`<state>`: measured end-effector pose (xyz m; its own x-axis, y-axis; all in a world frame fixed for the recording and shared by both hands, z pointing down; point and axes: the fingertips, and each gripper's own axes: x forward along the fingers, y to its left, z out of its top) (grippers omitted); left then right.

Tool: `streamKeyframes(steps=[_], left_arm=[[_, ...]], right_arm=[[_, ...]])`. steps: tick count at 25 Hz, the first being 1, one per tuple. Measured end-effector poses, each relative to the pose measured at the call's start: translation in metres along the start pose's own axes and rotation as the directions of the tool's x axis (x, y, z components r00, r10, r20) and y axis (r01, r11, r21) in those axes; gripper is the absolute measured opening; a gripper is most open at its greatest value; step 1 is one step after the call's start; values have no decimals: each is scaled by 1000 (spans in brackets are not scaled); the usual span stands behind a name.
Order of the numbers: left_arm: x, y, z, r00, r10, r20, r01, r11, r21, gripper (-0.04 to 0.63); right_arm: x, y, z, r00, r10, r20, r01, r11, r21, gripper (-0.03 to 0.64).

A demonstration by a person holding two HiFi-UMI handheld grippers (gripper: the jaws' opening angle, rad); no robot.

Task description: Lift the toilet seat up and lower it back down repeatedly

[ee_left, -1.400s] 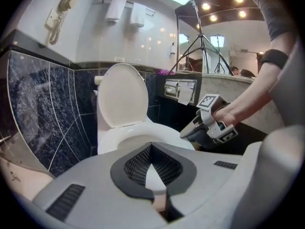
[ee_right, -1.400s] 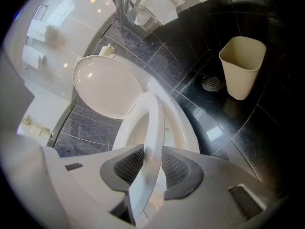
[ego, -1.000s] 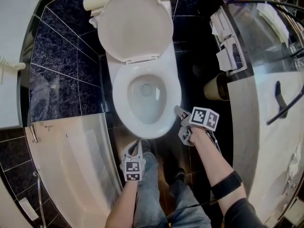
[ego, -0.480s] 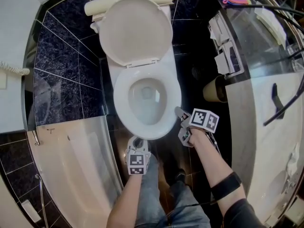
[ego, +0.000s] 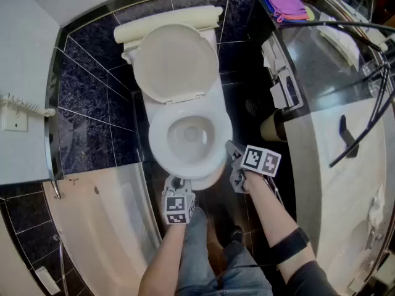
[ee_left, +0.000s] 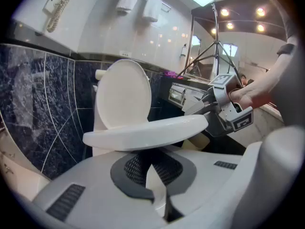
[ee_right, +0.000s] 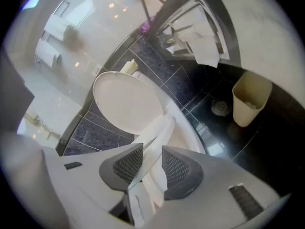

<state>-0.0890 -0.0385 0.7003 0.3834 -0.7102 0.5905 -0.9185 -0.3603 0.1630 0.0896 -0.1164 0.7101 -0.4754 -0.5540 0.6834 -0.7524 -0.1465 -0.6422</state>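
Above white ceramic bowl (ego: 188, 131), white plastic toilet seat (ego: 158, 137) part-raised: right gripper (ego: 231, 148), jaws just widening, clamps its rim; left gripper (ego: 177, 182) closed at front edge.

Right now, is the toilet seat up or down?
Partly raised: the toilet seat sits lifted off the bowl rim at its front, yet far short of the lid, which stands upright.

No legible text or numbers anywhere

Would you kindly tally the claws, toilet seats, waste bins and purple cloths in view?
Grey two-jaw claws: 2, left claw and right claw
White plastic toilet seat: 1
Beige round waste bin: 1
Purple cloth: 1
Total: 5
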Motion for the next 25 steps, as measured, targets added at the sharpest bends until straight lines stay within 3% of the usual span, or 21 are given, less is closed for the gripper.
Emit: streamKeyframes(steps=[2, 8, 14, 18, 25], left_arm=[[0, 5, 19, 1000, 5, 4, -5, 1000, 1, -12], [9, 19, 96, 999, -2, 33, 1, 1000, 29, -12], [27, 40, 169, 999, -36, 35, 34, 997, 70, -12], [43, 56, 213, 998, -38, 50, 33, 995, 91, -12], [76, 87, 264, 995, -15, 96, 5, 995, 100, -12]], right_arm=[[-14, 12, 12, 1000, -20, 10, 21, 995, -99, 146], [-59, 62, 57, 995, -14, 101, 43, 955, -293, 19], [-75, 124, 91, 982, 7, 191, 94, 850, -518, 17], [-71, 158, 115, 973, 42, 225, 104, 795, -598, 17], [-47, 206, 157, 964, 80, 252, 116, 726, -678, 17]])
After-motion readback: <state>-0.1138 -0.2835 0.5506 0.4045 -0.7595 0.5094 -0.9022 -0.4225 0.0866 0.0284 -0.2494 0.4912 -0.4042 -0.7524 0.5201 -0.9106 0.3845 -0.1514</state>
